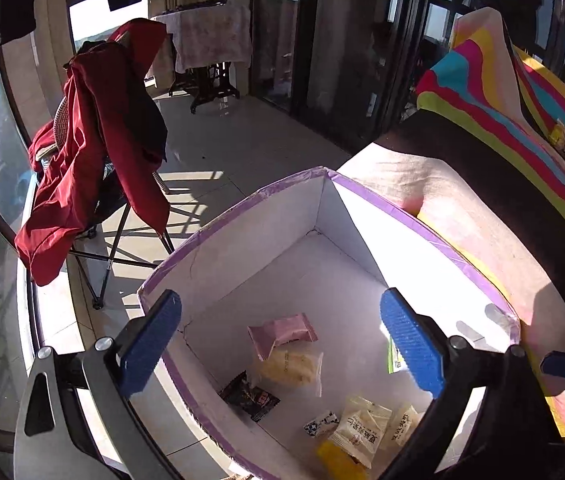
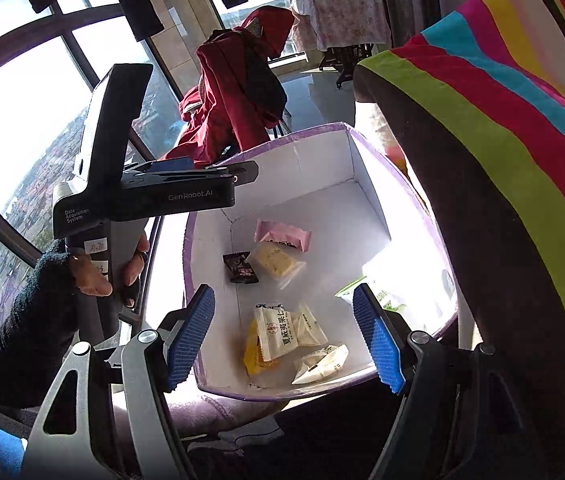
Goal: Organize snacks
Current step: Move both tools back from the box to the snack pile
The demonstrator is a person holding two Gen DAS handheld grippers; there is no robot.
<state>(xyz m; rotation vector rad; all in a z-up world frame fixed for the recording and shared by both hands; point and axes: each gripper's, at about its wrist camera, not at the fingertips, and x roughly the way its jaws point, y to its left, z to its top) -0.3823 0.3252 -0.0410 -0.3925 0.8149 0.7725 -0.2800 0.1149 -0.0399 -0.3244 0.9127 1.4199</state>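
Left wrist view: both grippers, left gripper (image 1: 280, 344) and right gripper (image 2: 284, 338), hover over the box (image 1: 242, 204) with jaws released, empty. Snacks (image 2: 278, 334) lie inside; next packets should drop centrally.

tools: blue ribbed pads (image 2: 192, 336) | grey arms | sleeve (image 2: 38, 304): black knit

My left gripper (image 1: 282, 340) sits low in its own frame, blue pads spread wide with nothing between them. My right gripper (image 2: 286, 336) likewise stands parted and empty at the bottom of its view. At that view's middle left, my left hand (image 2: 102, 276), in a dark fingerless glove, wraps the other gripper's handle.
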